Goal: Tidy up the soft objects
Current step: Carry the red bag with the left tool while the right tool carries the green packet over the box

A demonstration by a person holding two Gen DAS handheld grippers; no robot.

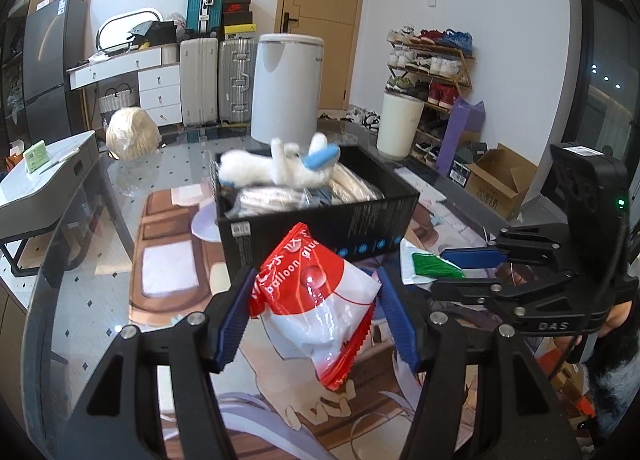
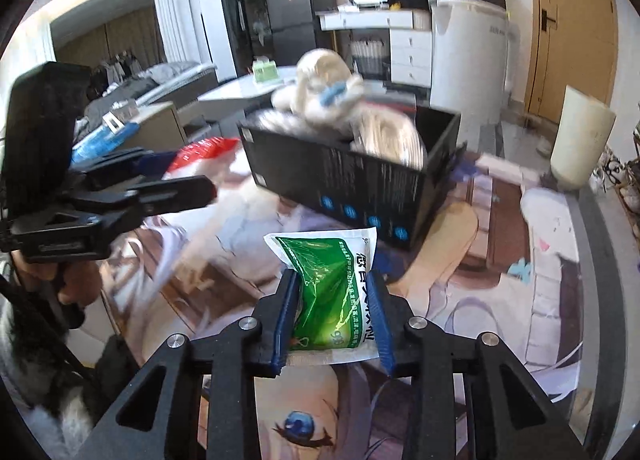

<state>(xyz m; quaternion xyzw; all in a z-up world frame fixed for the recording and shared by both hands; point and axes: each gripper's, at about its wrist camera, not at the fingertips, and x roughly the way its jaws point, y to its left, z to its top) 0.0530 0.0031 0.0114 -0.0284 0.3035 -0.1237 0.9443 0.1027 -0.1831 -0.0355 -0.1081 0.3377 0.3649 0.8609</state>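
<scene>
We grip the red and white packet (image 1: 316, 300) in our left gripper (image 1: 316, 316), lifted toward the black box (image 1: 320, 228) where the white plush toy (image 1: 280, 168) lies; our right gripper (image 2: 334, 312) pinches the green packet (image 2: 332, 280) just before that box, likely next in

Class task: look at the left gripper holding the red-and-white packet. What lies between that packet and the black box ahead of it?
Nothing: in the left wrist view the red-and-white packet overlaps the black box front wall, no object intervening.
</scene>
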